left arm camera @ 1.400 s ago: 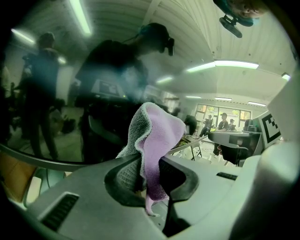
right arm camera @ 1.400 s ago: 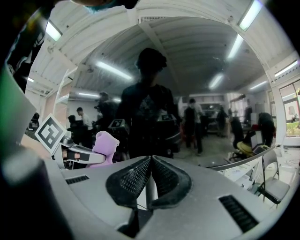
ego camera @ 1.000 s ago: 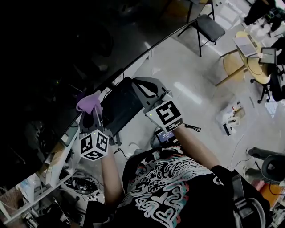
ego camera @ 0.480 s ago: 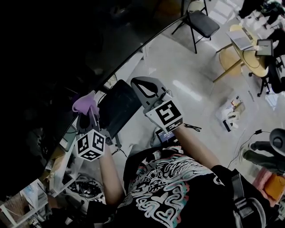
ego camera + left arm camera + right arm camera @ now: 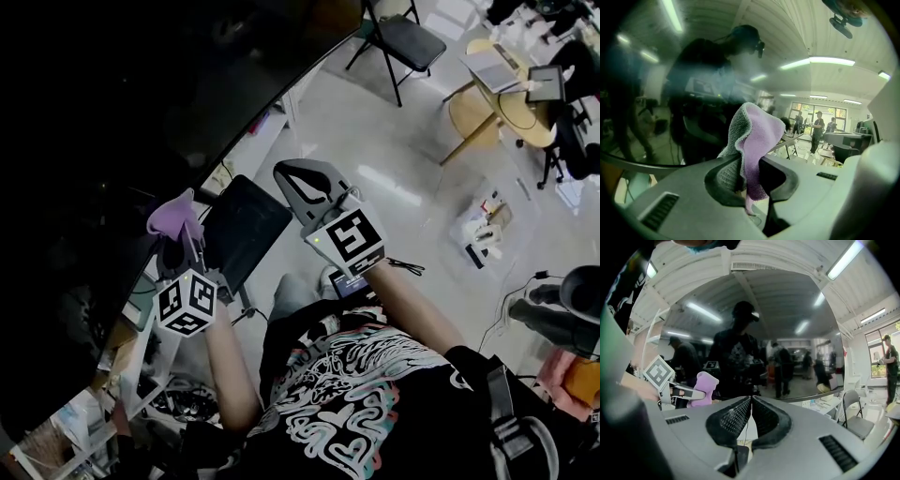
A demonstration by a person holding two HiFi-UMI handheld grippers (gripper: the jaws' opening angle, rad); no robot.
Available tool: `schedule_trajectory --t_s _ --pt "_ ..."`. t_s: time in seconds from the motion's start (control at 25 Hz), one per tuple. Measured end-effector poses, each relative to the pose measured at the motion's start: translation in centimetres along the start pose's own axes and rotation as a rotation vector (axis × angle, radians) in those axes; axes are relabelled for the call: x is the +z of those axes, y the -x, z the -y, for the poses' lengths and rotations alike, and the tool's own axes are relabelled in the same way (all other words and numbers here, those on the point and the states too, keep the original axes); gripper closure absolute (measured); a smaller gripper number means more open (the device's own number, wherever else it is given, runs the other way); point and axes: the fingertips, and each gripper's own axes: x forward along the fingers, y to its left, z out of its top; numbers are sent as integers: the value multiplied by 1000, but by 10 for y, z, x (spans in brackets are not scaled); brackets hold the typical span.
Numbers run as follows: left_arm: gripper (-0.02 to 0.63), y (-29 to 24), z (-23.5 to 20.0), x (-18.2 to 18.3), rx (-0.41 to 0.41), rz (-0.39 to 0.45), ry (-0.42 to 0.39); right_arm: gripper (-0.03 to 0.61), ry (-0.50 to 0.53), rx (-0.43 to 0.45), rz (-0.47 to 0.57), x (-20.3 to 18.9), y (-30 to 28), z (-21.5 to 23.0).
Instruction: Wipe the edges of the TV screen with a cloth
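Note:
The TV screen (image 5: 141,103) is the big dark pane filling the upper left of the head view, and its lower edge runs diagonally down to the left. My left gripper (image 5: 178,236) is shut on a purple and grey cloth (image 5: 171,216), which is held up against that lower edge. In the left gripper view the cloth (image 5: 757,140) bunches upward from between the jaws (image 5: 749,161), right in front of the reflecting screen (image 5: 693,93). My right gripper (image 5: 284,172) hovers to the right, below the screen, shut on nothing. Its view shows its jaws (image 5: 751,398) pressed together, the cloth (image 5: 704,387) at the left and the screen (image 5: 787,333) ahead.
A black flat panel (image 5: 239,230) leans between the two grippers below the screen. A cluttered low shelf (image 5: 122,352) runs under the TV. On the floor beyond stand a black folding chair (image 5: 398,42) and a round wooden table (image 5: 487,108) with a laptop.
The left gripper and cloth have drifted slightly left along the screen's lower edge. The head view has shifted too. The right gripper has hardly moved and stays shut.

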Motion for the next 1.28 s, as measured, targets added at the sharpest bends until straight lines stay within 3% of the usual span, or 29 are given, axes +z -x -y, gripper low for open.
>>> schedule_trajectory --t_s 0.64,1.04,1.28 --pt "545 -22 25 1 -60 -13 -9 549 -12 -102 -7 -3 24 36" --pt "545 -43 55 5 -119 -5 -24 549 -16 -122 -14 -5 19 52" --pt "545 -58 76 7 -145 -9 -75 549 -23 -129 -19 -11 18 67"
